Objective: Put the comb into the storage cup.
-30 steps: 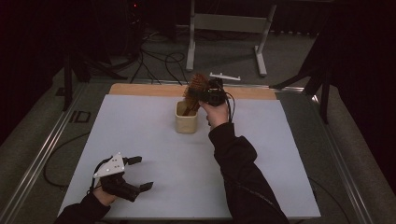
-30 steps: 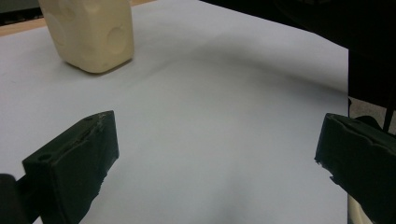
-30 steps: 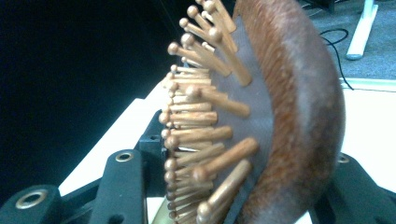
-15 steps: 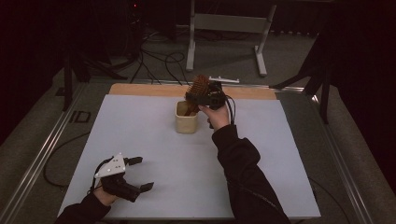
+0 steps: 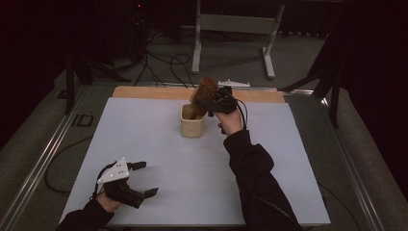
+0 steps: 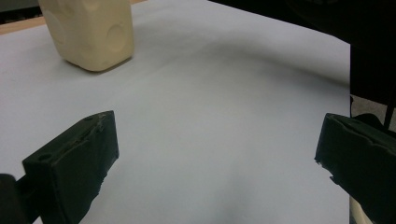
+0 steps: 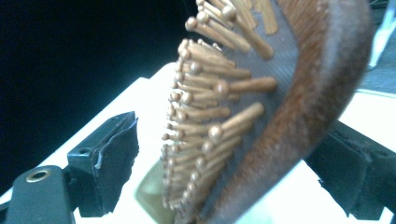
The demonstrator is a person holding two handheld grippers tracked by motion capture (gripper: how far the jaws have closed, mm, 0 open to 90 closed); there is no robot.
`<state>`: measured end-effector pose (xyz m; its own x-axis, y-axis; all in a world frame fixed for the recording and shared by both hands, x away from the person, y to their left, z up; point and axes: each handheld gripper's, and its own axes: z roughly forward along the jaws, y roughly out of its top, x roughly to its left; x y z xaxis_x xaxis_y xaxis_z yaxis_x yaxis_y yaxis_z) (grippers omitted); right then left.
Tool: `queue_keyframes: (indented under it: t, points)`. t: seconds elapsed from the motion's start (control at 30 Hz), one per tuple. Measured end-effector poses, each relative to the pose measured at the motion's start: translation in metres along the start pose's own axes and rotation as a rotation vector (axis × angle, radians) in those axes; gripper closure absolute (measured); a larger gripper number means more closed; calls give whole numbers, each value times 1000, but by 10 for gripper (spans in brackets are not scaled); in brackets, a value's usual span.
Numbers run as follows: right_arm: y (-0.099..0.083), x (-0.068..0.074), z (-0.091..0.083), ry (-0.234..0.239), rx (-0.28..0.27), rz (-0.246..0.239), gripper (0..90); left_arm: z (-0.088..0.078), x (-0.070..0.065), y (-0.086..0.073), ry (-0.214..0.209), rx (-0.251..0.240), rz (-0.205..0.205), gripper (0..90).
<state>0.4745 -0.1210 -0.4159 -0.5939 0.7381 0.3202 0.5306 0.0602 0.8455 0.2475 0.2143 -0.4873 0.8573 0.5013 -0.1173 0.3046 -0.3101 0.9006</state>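
Hairbrush (image 5: 206,91) stands handle-down in the cup (image 5: 192,121); right gripper (image 5: 215,101) jaws just spread wide, releasing it; next, back away without tipping the cup

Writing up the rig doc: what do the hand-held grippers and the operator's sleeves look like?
Both are black. The left hand-held gripper has blocky matte jaws and a grey three-cornered plate on top. The right hand-held gripper trails a dark cable. The sleeves are dark and long.

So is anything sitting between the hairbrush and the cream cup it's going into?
Nothing visible does. The wooden hairbrush already stands handle-down in the cream cup, head leaning out over the rim. The right gripper has just been opening, its jaws apart either side of the brush head. The white table around the cup is bare.
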Motion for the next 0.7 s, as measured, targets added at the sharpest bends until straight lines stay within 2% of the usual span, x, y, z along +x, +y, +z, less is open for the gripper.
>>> queue_keyframes:
  t: [0.33, 0.4, 0.7]
  points:
    - [-1, -1, -12, -4, 37, -52, 92, -1, 0, 1, 2, -6, 0, 1]
    - [-2, -1, -13, 8, 42, -53, 92, -1, 0, 1, 3, -7, 1, 1]
    - [-4, -2, -19, 4, 67, -77, 92, -2, 0, 0, 3, -8, -1, 1]
